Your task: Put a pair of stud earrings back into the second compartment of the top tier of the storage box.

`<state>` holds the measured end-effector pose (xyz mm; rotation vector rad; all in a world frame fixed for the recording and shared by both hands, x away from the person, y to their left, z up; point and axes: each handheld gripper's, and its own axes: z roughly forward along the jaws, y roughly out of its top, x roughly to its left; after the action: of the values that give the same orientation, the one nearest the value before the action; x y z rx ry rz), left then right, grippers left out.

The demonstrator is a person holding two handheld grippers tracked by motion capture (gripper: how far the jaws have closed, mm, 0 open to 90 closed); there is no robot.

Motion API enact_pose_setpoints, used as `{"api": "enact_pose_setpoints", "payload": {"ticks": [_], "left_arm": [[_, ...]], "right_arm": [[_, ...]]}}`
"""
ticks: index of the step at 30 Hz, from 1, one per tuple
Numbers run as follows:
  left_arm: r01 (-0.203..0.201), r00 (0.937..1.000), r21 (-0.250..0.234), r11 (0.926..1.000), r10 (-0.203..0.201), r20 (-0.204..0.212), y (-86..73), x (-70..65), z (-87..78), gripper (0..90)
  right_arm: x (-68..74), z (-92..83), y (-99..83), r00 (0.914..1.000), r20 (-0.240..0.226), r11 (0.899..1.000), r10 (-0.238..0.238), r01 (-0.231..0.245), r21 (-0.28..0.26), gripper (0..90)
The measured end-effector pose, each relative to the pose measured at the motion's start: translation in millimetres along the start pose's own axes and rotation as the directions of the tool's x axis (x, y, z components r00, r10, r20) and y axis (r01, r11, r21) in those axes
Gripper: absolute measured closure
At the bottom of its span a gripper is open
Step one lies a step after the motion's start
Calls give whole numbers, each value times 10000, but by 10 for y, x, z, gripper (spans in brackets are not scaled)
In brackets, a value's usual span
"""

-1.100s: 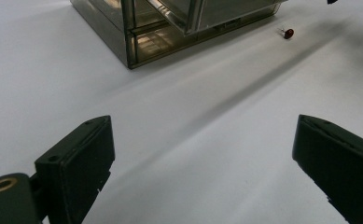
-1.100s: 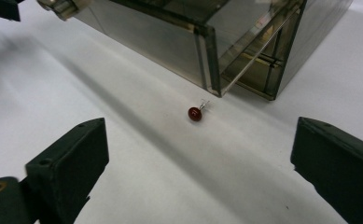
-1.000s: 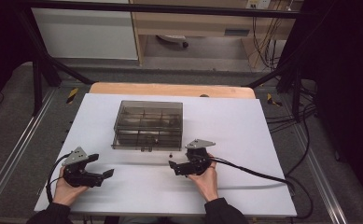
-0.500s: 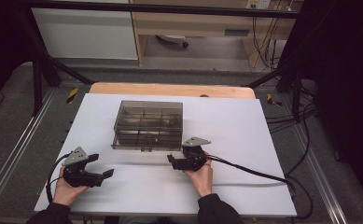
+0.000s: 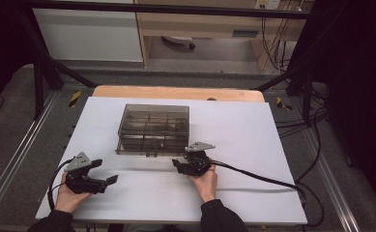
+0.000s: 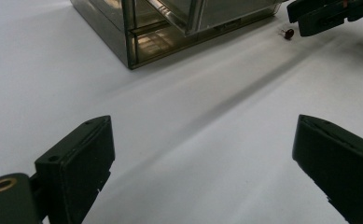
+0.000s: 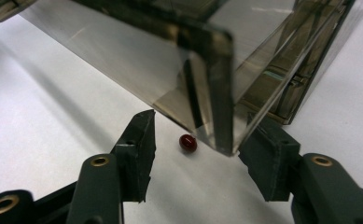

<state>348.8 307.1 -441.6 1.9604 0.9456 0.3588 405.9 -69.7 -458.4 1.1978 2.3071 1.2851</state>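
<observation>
- The right gripper (image 5: 181, 166) has edged up toward the front of the smoky clear drawer box (image 5: 152, 128) since a second ago, and its jaws have just been closing – a small dark red bead (image 7: 187, 142) sits between them, not yet pinched.
- The left gripper (image 5: 106, 176) hasn't budged; its jaws stand wide apart over bare white table (image 5: 243, 125), nothing between them.
- The drawer box: tinted see-through plastic, split into compartments by inner walls. From above I can't make out anything inside them.
- One drawer (image 7: 170, 70) is pulled out just ahead of the right gripper, its front corner hanging right over the bead. Its walls look bare in the right gripper view.
- The bead – round, glossy, deep red, with a tiny highlight – lies on the table in the gap between the right gripper's pads, nearer the left pad, touching neither.
- From the left gripper it's far off ahead and to the right, a tiny dot (image 6: 289, 33) beside the right gripper's black jaw tips (image 6: 331, 11).
</observation>
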Motion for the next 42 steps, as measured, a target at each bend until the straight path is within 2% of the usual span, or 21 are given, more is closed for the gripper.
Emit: {"api": "enact_pose_setpoints", "payload": {"ticks": [4,11,20,42], "left_arm": [[-6,10000,-19,10000,6,-6,0,0,-4,55],[-7,10000,-22,10000,7,-2,1,0,-4,54],[-7,10000,-20,10000,7,0,1,0,-4,55],[-15,10000,-10,10000,15,2,1,-1,-2,55]], "right_arm": [[35,34,-5,9988,322,9992,-374,369,154,499],[33,60,0,9988,421,9995,-262,254,192,604],[26,63,4,9992,302,9991,-254,243,351,732],[19,22,39,9997,198,9984,-153,142,545,748]]}}
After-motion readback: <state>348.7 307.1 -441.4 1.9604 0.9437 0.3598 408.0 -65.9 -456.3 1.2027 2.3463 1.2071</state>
